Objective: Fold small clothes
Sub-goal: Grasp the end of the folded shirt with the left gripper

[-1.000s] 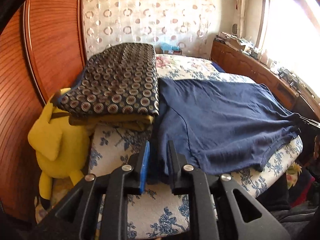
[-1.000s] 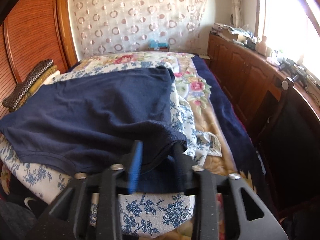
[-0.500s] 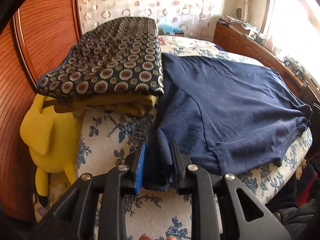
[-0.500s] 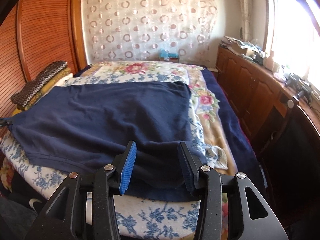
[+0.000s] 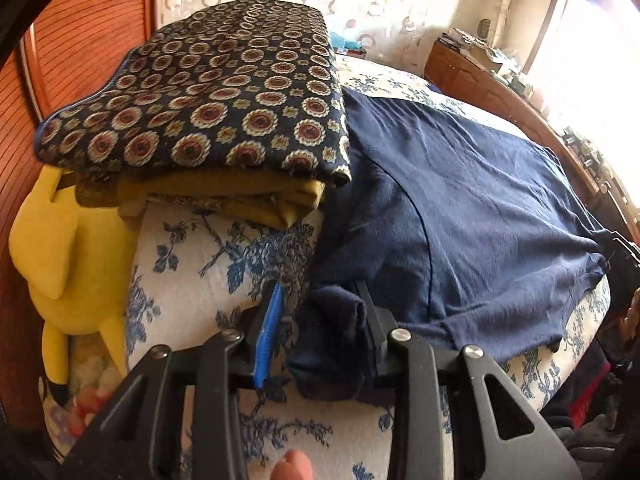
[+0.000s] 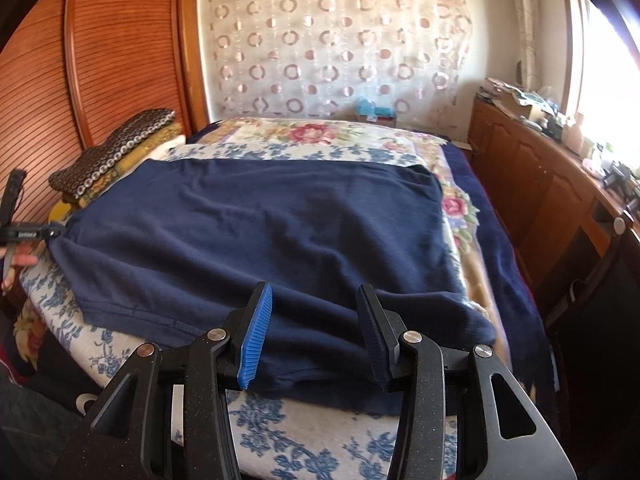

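A: Count the clothes to fold?

B: One navy T-shirt (image 6: 256, 232), spread flat across the blue-floral quilt (image 6: 304, 432) on the bed, sleeves out to both sides. In the left wrist view it's the same shirt (image 5: 480, 216).

A: Grippers?

B: Two. Left gripper (image 5: 318, 320): jaws parted, a bunched sleeve end lies between them against the right-hand finger, with a clear gap to the blue pad (image 5: 267, 332), so not clamped. A fingertip (image 5: 294, 466) shows at the bottom edge of that view.

A: Right one?

B: Right gripper (image 6: 314, 332): jaws wide, straddling the other sleeve, which lies loose on the quilt between the fingers. Neither pad presses the cloth.

A: Other fabric?

B: One folded stack (image 5: 208, 104) just beside the shirt's left edge, touching it: dark medallion-print piece on top, mustard-yellow fabric under it. Exact piece count in the stack, cannot tell. Same stack shows far left in the right wrist view (image 6: 116, 152).

A: Anything else?

B: One yellow plush toy (image 5: 68, 256) wedged between bed and the wooden slatted panel (image 5: 80, 40). One circle-pattern curtain (image 6: 336, 44) behind the bed. One wooden cabinet run (image 6: 532, 184) along the window side, clutter on top too small to count. The left gripper also appears at the right view's left edge (image 6: 24, 232), at the shirt's far sleeve.
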Tool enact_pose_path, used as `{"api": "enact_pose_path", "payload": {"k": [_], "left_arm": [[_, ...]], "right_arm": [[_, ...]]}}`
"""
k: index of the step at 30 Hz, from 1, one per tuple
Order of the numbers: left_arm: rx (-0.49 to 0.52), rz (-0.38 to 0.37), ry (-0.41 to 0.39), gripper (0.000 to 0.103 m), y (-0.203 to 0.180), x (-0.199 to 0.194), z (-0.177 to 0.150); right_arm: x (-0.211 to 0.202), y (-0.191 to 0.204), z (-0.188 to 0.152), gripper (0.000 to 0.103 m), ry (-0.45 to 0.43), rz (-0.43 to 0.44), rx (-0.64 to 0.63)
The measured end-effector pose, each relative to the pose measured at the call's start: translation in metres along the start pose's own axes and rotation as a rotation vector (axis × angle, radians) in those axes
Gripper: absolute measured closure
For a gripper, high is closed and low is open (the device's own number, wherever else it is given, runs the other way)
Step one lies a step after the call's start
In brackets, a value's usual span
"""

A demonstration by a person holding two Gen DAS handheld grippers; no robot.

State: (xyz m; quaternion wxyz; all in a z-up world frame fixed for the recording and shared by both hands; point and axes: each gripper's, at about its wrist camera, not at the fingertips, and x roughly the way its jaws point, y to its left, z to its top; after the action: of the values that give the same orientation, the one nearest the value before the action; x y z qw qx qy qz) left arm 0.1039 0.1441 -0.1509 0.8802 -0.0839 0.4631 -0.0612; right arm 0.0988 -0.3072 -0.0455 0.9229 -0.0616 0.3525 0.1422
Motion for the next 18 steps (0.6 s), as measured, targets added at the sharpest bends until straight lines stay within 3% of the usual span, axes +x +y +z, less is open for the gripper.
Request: {"api": "enact_pose_path", "payload": {"k": [8, 16, 17, 18], "left_arm": [[0.08, -0.041, 0.059, 0.067, -0.015, 0.007, 0.016], [0.114, -0.012, 0.074, 0.067, -0.027, 0.017, 0.031], [0.12, -0.006, 0.075, 0.067, -0.029, 0.018, 0.032], [0.127, -0.007, 0.074, 0.076, -0.031, 0.018, 0.032]], "right_arm": [[0.004, 0.006, -0.003, 0.059, -0.003, 0.016, -0.009], [0.014, 0.002, 0.001, 0.058, 0.0, 0.007, -0.012], [0.018, 0.003, 0.003, 0.056, 0.005, 0.003, -0.018], [0.021, 0.003, 0.002, 0.048, 0.009, 0.005, -0.02]]}}
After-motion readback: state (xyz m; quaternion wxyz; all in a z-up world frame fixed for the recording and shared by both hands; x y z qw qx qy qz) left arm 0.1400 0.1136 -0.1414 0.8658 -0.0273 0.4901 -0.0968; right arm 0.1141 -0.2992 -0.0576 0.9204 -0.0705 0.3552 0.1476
